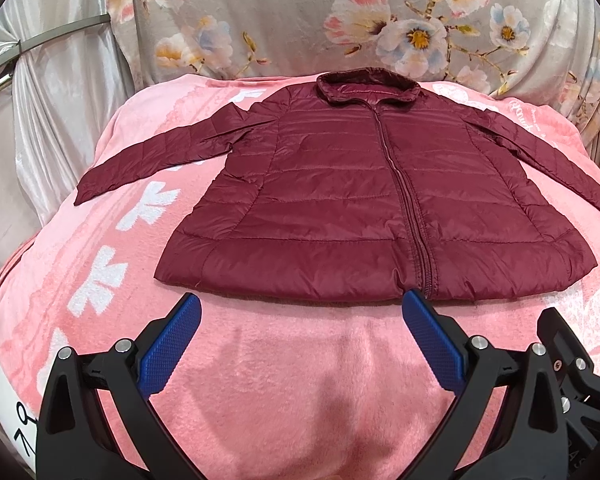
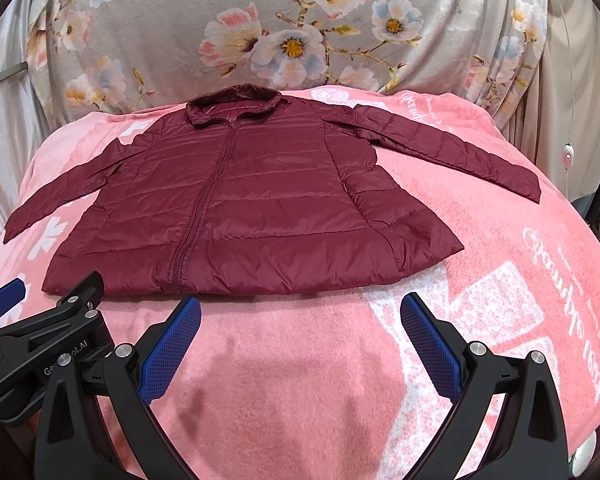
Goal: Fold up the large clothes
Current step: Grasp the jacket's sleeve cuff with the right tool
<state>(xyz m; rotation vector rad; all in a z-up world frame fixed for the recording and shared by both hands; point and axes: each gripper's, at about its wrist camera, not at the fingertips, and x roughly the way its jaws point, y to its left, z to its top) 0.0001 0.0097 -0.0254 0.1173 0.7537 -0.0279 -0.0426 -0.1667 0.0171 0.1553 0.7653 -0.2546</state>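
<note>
My left gripper (image 1: 302,308) and right gripper (image 2: 300,310) both gape below the jacket (image 1: 360,200); the pink blanket's (image 2: 500,280) white script is unreadable.

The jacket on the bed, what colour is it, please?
Dark maroon jacket, clearest in the left wrist view.

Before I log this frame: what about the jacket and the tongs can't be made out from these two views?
- Jacket: its right cuff is cut off by the left wrist view's edge; its back lies hidden against the pink blanket.
- Right tongs: mostly cut off in the left wrist view.
- Blanket lettering: too warped to read.
</note>
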